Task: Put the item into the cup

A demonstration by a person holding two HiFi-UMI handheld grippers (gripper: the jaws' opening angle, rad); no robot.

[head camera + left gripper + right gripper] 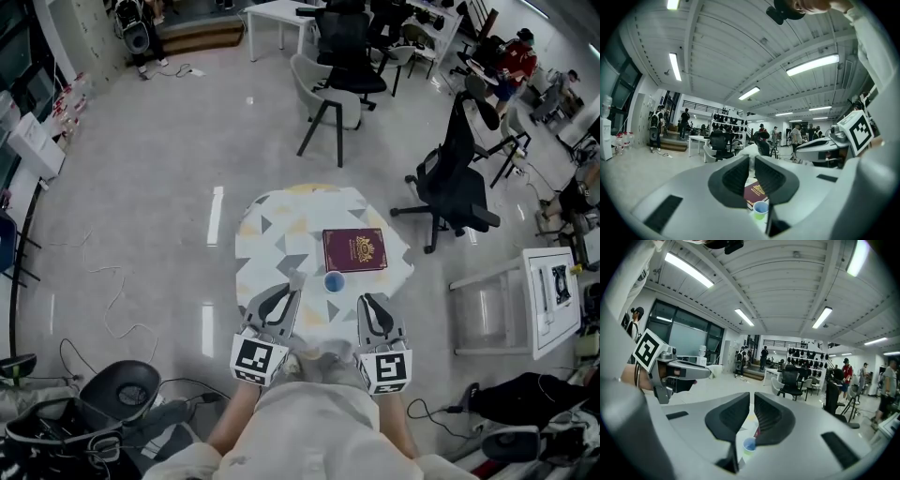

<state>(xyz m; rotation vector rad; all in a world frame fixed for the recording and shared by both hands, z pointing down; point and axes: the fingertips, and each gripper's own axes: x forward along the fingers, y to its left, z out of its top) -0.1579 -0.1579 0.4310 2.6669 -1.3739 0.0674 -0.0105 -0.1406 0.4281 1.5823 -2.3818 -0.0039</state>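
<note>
Step in hand: the approach, before any grasp. This is judged from both grippers hanging over the near edge of the table [267, 234] with nothing in them.

Left gripper [285, 296]: jaws drawn in to a narrow slit, with nothing between them. Its fingers [736, 176] point toward the middle of the table.

Right gripper [369, 302]: jaws likewise nearly closed and empty, level with the left gripper and well apart from it.

Cup [335, 282]: small, blue and upright, mouth open. It stands on the table between the lines of the two grippers and a little beyond their tips, and both gripper views show it low in the slit between the jaws.

Book [354, 250]: maroon, lying flat just behind the cup. It is probably too broad to be what goes in.

Item [297, 277]: possibly the small pale shape just ahead of the left gripper's tip, on the cup's left. It is too small to tell from the table's pattern, and neither gripper view shows it.

Item relative to fingers: near the left fingers, in front of them and not between them. It lies well off to the side of the right gripper.

Next move: the left jaws would need to open, come down around the item and close on it. A short carry would then bring it above the cup's mouth, where it is let go.
</note>
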